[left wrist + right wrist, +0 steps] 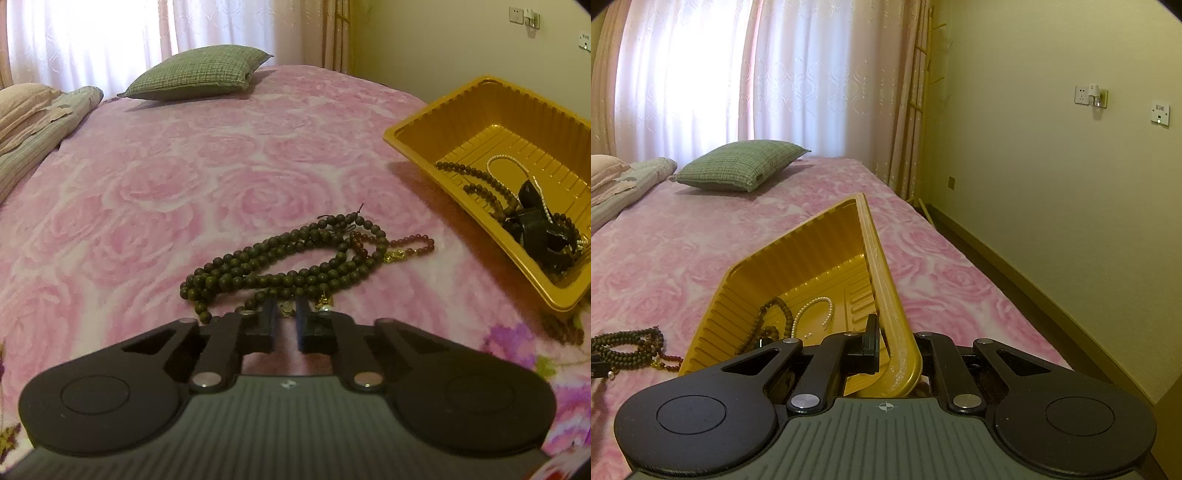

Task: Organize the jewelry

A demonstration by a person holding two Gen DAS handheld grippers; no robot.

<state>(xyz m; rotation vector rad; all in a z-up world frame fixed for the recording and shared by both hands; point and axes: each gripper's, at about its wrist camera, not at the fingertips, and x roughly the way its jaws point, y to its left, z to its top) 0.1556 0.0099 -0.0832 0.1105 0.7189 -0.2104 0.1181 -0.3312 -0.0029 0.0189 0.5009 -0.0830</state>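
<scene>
Yellow plastic tray [798,258] holds dark beads [775,317] and pearl strand [816,308].

A green checked pillow [738,166] lies on the pink rose bedspread [184,166] — sheer curtains [720,74] behind.

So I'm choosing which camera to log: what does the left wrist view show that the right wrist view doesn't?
Left only: the left gripper over the whole bead pile, a gold charm among it. Right only: the right gripper clamping the tray's rim, curtains. Both: tray, pearls, green pillow.
</scene>
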